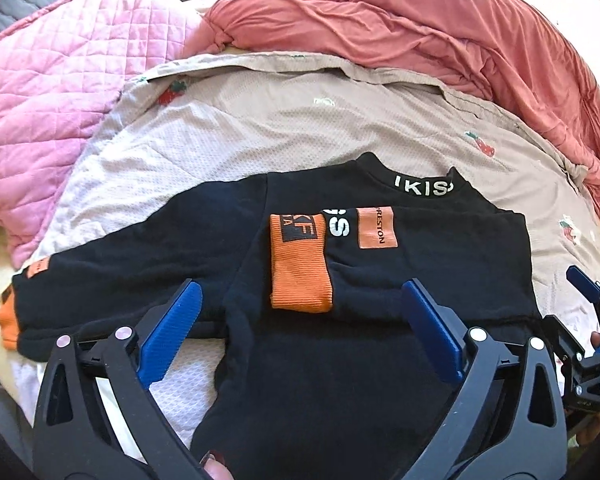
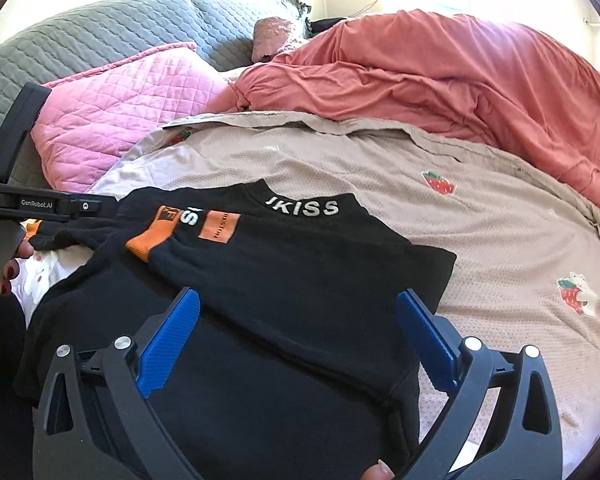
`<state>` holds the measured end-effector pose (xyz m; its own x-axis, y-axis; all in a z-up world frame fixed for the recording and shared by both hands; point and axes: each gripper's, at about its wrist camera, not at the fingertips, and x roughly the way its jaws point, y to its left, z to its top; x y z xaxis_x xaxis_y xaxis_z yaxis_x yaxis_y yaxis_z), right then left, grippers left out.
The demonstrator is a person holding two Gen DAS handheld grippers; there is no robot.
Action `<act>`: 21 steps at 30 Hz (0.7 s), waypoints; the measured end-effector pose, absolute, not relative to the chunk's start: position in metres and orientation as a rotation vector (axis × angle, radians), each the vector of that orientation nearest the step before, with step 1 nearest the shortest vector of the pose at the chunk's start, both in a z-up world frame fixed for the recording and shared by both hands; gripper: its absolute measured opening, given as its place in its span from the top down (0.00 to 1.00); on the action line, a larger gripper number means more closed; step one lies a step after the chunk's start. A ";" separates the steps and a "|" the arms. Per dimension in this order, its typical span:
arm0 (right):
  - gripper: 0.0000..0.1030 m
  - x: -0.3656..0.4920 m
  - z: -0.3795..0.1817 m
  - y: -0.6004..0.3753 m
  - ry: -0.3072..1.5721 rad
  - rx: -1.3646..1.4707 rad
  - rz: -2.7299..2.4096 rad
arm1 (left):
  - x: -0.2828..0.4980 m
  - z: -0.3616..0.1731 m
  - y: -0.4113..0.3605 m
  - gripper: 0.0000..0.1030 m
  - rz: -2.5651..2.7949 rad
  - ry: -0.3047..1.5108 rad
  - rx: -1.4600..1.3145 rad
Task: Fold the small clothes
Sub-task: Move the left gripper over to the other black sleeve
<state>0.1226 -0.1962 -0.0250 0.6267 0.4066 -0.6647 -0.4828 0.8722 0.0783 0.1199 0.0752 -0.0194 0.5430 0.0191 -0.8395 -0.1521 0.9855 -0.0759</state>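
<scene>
Black sweatshirt (image 1: 380, 264) with orange cuffs lies flat on the beige strawberry-print cover (image 1: 260, 120) of the bed, collar away from both cameras; its right sleeve (image 1: 400, 240) is already folded across the chest, orange cuff (image 1: 300, 268) resting near the middle, while the left sleeve (image 1: 112, 264) is spread out to the side, not yet folded. Left claw (image 1: 300, 312) and right claw (image 2: 296, 316) both hang spread wide above the body of the garment, gripping nothing. Judgement: roughly 1 of 3 folds done; left sleeve and the bottom-to-collar fold remain.
</scene>
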 end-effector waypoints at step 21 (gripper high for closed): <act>0.04 0.090 0.016 -0.118 0.729 -0.137 0.574 | 0.068 0.003 0.142 0.09 0.172 0.952 -0.237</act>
<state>0.0896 -0.1179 0.0159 0.6002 0.4474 -0.6630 -0.5402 0.8381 0.0765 0.0684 0.1424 0.0027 0.5692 0.0412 -0.8212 -0.2492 0.9604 -0.1245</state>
